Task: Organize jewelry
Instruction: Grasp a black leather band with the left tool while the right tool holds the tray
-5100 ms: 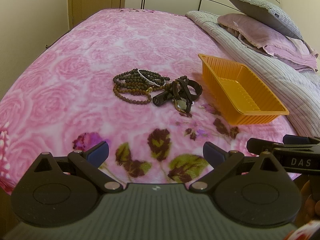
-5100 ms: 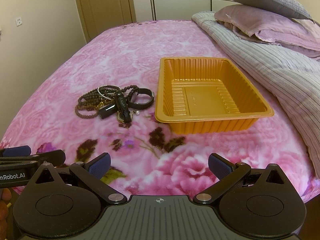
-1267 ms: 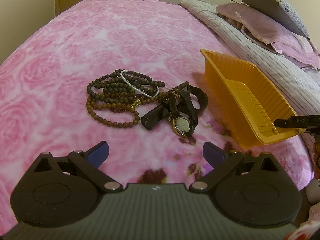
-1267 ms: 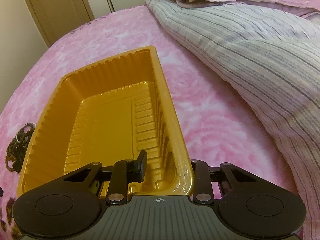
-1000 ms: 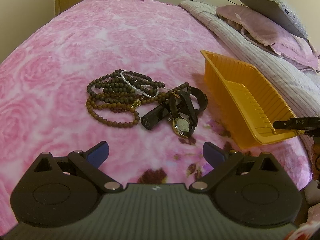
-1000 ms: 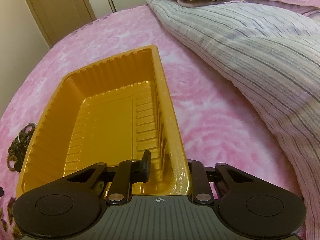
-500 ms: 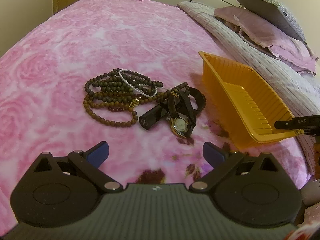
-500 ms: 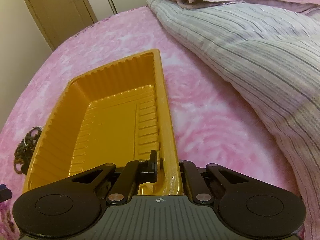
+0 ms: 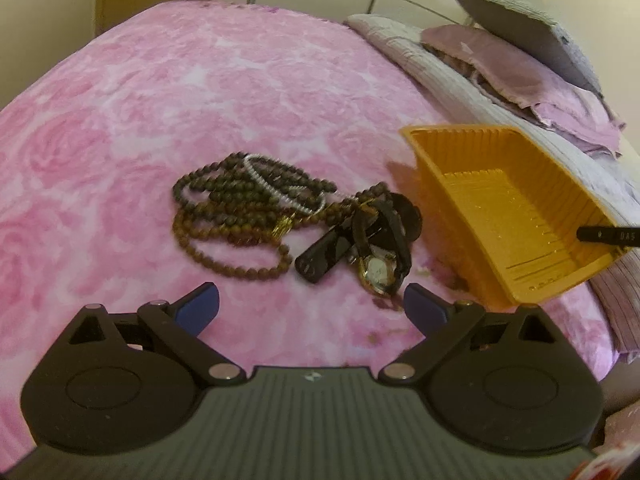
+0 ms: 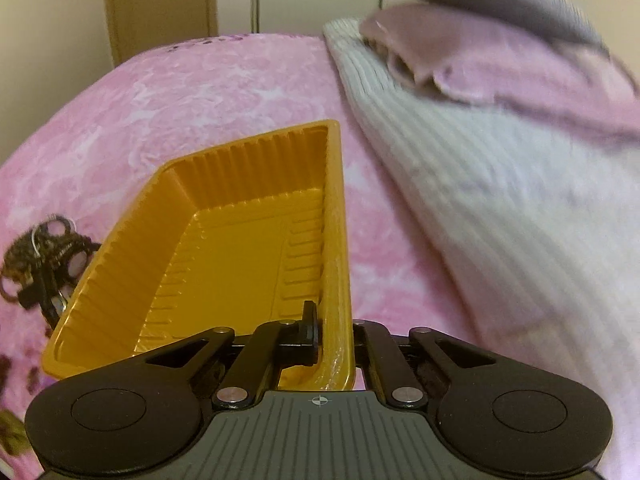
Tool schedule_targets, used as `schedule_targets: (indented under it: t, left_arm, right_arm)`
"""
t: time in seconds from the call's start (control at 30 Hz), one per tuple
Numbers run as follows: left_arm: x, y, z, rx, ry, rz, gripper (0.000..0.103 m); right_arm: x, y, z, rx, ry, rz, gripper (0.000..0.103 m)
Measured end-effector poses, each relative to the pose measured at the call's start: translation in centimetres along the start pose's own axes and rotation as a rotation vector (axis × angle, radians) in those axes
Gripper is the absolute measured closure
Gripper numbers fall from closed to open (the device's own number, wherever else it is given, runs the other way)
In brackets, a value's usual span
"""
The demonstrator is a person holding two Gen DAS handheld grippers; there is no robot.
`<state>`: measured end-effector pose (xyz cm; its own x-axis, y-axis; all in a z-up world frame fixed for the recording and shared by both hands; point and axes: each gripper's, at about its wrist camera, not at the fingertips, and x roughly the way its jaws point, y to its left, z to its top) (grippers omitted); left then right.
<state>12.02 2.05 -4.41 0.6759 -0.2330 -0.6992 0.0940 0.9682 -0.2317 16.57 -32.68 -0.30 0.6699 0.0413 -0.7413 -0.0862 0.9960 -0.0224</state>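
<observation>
Tray (image 10: 224, 248) wall pinched by R tool (image 10: 336, 336).

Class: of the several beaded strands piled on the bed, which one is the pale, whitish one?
The thin white bead bracelet, lying on top of the pile's far side; the other strands are dark or mid-brown with larger beads.

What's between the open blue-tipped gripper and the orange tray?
In the left wrist view, the gold-faced wristwatch with black strap lies between the left gripper and the orange plastic tray, on the pink rose bedspread.
</observation>
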Motion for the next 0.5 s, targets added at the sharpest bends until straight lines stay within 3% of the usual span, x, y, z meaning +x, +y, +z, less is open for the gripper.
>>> schedule_targets:
  t: [0.23,0.3,0.43,0.5]
  left_arm:
    - [1.1,-2.6,0.9,0.087,-0.027,-0.068,0.022]
    - [1.8,-3.5,1.0,0.107,-0.025,-0.066,0.034]
    - [3.2,-5.0,1.3,0.131,-0.013,-0.061,0.045]
    - [3.9,-5.5,1.5,0.137,-0.002,-0.057,0.061]
  right_arm:
    - [-1.3,2.2,0.6,-0.118,-0.040,-0.067,0.100]
    - [-1.3,2.4,0.5,-0.134,-0.042,-0.073,0.100]
    - [-1.3,2.6,0.6,-0.150,-0.043,-0.077,0.100]
    - [-1.3,2.6,0.6,-0.147,-0.043,-0.076,0.100]
